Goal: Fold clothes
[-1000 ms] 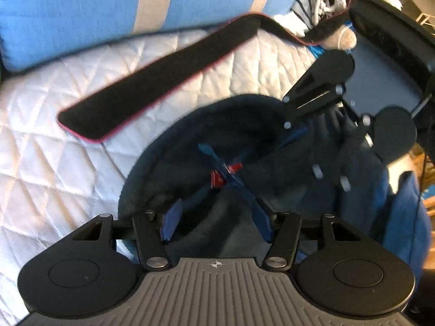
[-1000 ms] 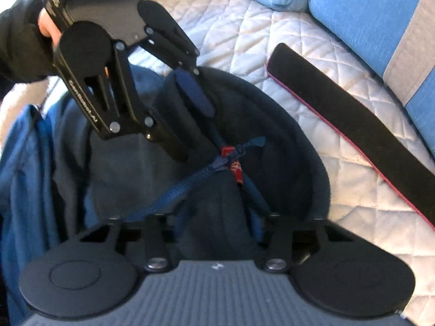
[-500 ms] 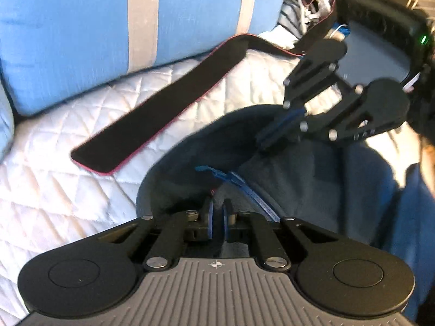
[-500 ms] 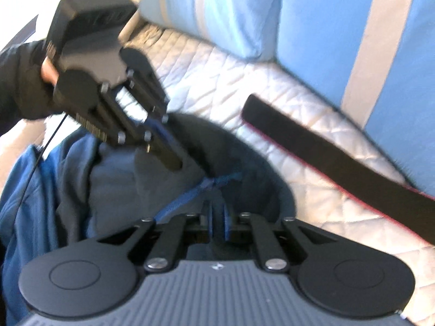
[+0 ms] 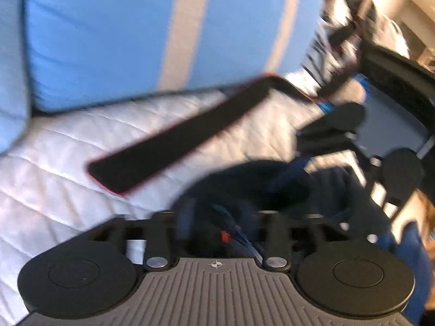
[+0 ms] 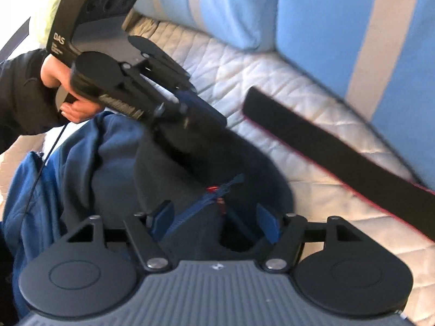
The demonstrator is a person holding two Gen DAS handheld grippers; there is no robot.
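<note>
**Both grippers spread over the hooded jacket**

We see the dark navy hooded jacket (image 6: 114,174) lying on the white quilted cover (image 6: 261,76), its hood (image 6: 252,163) rounded just ahead of our right gripper (image 6: 216,217). A blue zipper (image 6: 198,203) with a small red tag (image 6: 211,189) runs up between that gripper's blue pads (image 6: 267,224), which stand wide apart and grip nothing.

In the left wrist view, heavily blurred, our left gripper (image 5: 220,228) also has its fingers spread, the jacket's dark cloth (image 5: 261,187) and the red tag (image 5: 224,235) lying between them; we see nothing clamped. From the right wrist view, the left gripper (image 6: 190,119) reaches in from the upper left, its tips down against the hood, held by a bare hand (image 6: 69,103) in a dark sleeve. White letters on its housing read "DAS"; the smaller print below is too fine to read.

Beyond the hood, to the right of our right gripper, a long black strap (image 6: 339,157) with red edging lies on the quilt. Behind it stand light-blue cushions (image 6: 312,27) with pale stripes.
</note>
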